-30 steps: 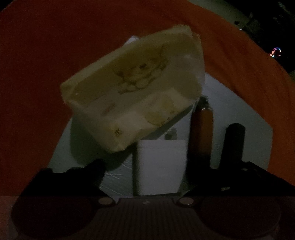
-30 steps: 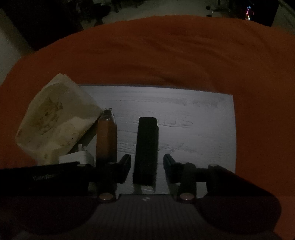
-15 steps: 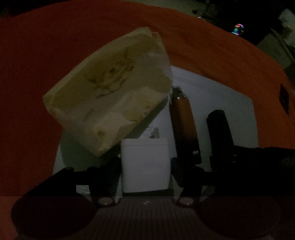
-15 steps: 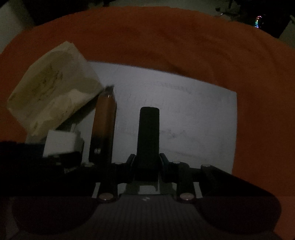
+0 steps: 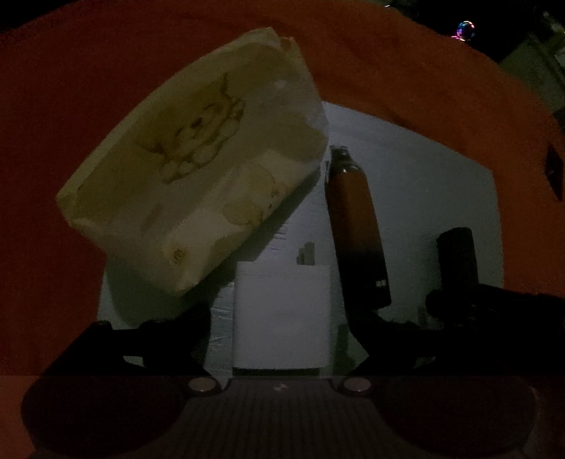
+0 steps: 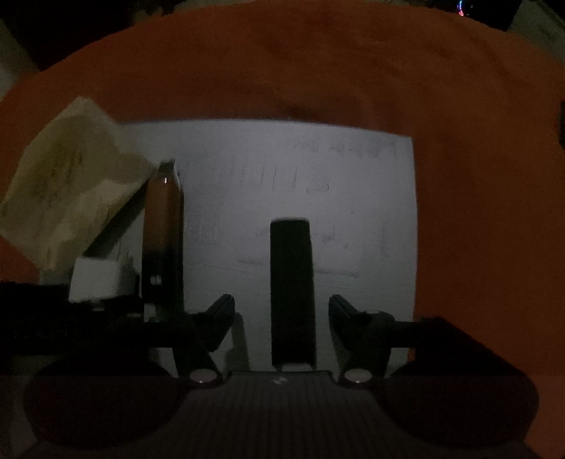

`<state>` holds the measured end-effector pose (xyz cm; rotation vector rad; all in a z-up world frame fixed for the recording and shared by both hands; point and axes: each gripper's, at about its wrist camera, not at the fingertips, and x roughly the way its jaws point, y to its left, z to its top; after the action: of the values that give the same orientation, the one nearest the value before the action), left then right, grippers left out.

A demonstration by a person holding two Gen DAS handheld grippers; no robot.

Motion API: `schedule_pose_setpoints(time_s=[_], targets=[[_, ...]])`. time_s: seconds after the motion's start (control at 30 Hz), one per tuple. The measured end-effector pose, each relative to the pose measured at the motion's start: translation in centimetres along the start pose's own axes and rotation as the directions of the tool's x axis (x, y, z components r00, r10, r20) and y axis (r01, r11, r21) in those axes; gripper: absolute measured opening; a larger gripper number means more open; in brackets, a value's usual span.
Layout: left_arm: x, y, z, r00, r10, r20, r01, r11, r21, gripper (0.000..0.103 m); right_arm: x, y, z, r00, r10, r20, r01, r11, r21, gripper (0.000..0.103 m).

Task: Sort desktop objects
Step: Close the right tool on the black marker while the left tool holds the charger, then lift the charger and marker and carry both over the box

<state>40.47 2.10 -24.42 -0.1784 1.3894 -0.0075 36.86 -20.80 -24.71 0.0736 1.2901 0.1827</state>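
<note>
Yellow tissue pack point(image 5: 197, 176) overhangs white charger point(image 5: 280, 317) beside brown tube point(image 5: 356, 226).

Dim room; orange tablecloth point(image 6: 317, 70), coloured lights point(image 5: 465, 29) in dark background

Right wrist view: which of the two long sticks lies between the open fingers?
The black stick; the brown stick lies outside them, beside the tissue pack.

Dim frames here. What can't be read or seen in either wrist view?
- Print on the tissue pack: too dim, both views.
- White charger: right view, left gripper's dark body covers its lower part.
- Black bar: left view, near end behind right gripper.
- Writing on the white sheet: blurred.
</note>
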Motion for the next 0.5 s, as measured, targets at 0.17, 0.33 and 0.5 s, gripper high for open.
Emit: schedule_pose_setpoints(time_s=[0.17, 0.33, 0.5], targets=[[0.3, -0.5, 0.6, 1.000, 0.024, 0.005, -0.024, 0.999, -0.037, 0.081, 0.4, 1.0, 0.2, 0.999, -0.050, 0.023, 0.051, 0.997, -0.060, 0.054], [-0.4, -2.0, 0.0, 0.994, 0.048, 0.094, -0.059, 0.992, 0.113, 0.052, -0.1, 0.7, 0.1, 0.998, -0.067, 0.016, 0.067, 0.996, -0.061, 0.028], [-1.7, -1.0, -0.5, 0.991, 0.000, 0.132, -0.016, 0.993, 0.117, 0.052, -1.8, 0.8, 0.3, 0.999, -0.017, 0.028, 0.018, 0.999, -0.035, 0.028]])
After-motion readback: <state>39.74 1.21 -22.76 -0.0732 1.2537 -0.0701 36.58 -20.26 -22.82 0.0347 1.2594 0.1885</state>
